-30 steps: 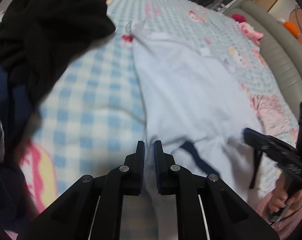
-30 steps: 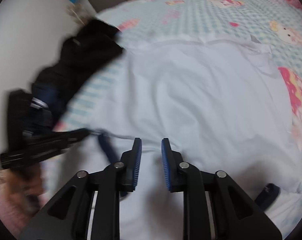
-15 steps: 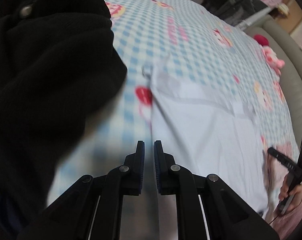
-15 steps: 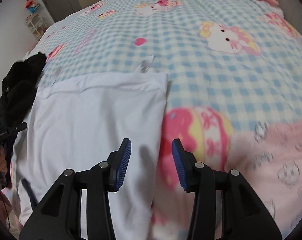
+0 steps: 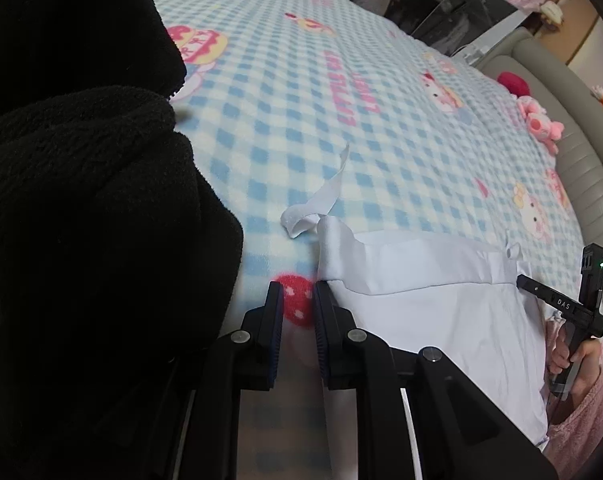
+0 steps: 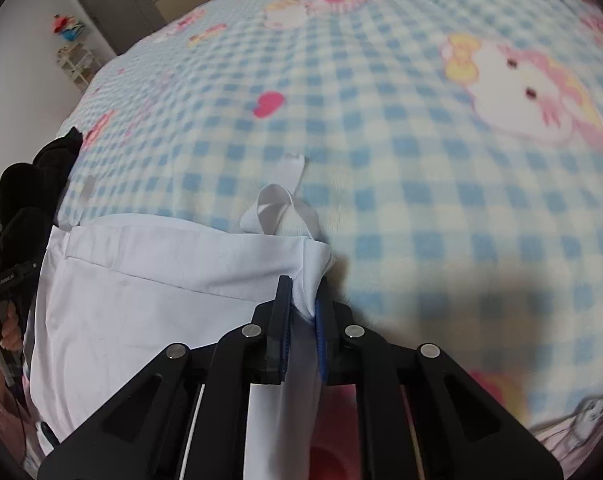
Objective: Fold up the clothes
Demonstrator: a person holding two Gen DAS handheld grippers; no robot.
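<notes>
White cotton garment (image 5: 441,312) lies flat on the blue-checked fleece blanket (image 5: 381,140), its banded edge running across between both hands. Right gripper (image 6: 303,314) is closing, clamped on that band's right corner. Left gripper (image 5: 295,306), opening and empty, sits just beside the band's left corner.
</notes>
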